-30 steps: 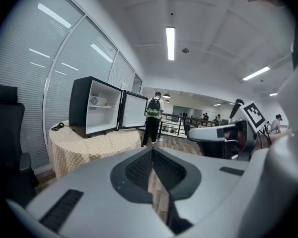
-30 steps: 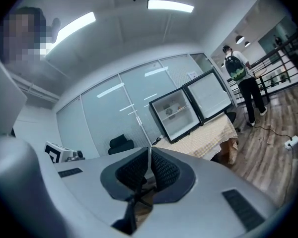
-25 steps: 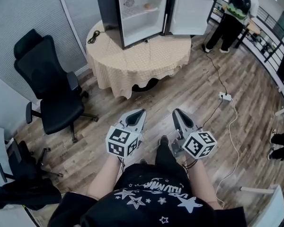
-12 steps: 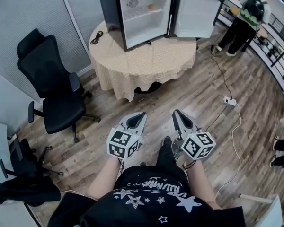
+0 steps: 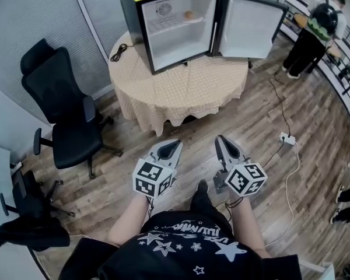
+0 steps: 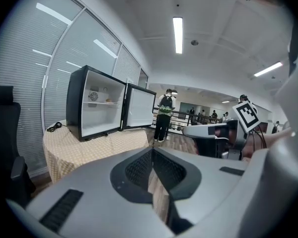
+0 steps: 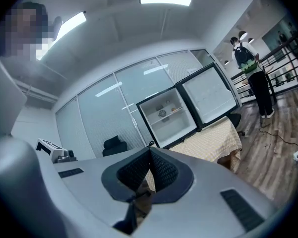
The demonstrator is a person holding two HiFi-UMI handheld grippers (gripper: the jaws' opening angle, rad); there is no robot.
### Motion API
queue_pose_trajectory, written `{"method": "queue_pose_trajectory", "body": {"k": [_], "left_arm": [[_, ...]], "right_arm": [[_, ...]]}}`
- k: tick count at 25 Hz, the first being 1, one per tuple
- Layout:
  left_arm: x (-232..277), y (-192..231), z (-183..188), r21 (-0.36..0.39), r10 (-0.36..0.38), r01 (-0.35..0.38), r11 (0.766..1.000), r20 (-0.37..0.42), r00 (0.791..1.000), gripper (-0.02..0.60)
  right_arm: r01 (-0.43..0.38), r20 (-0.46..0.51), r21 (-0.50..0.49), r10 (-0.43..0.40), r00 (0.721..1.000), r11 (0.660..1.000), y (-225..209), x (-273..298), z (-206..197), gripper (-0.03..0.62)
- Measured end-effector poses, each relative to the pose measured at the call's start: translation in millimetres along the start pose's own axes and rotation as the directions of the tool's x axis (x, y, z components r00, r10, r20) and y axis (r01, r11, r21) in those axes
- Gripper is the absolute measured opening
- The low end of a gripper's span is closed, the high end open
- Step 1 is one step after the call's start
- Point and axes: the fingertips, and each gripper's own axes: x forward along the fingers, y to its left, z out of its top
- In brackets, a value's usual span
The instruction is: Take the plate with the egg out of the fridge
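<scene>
A small black fridge [image 5: 175, 22] stands on a round table with a beige cloth [image 5: 181, 86], its door [image 5: 248, 19] swung open to the right. On its upper shelf lies the plate with the egg [image 5: 189, 16], small and far off; it also shows as a speck in the right gripper view [image 7: 176, 109]. Both grippers hang low in front of the person's body, well short of the table. My left gripper [image 5: 175, 140] is shut and empty, and so is my right gripper [image 5: 220, 139]. In their own views the left jaws [image 6: 152, 150] and right jaws [image 7: 150, 150] meet with nothing between them.
A black office chair [image 5: 64, 109] stands left of the table, and a second chair [image 5: 23, 197] sits at the lower left. A power strip [image 5: 287, 139] with a white cable lies on the wood floor to the right. A person with a backpack [image 5: 315, 31] stands by a railing at the far right.
The fridge and table have grown a little larger and sit lower in the head view. Both grippers stay in the same place before the body.
</scene>
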Motion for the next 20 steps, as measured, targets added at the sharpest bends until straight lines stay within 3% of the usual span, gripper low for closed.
{"method": "queue_pose_trajectory", "body": {"k": [12, 20], "left_arm": [[78, 13, 38, 0.005, 0.068, -0.068, 0.998, -0.010, 0.998, 0.008], [114, 14, 58, 0.001, 0.138, -0.138, 0.990, 0.011, 0.990, 0.008]], "right_arm": [[-0.059, -0.017, 0.040, 0.060, 0.998, 0.997, -70, 45, 44, 0.028], [-0.139, -0.085, 0.022, 0.141, 0.986, 0.990, -106, 66, 59, 0.028]]}}
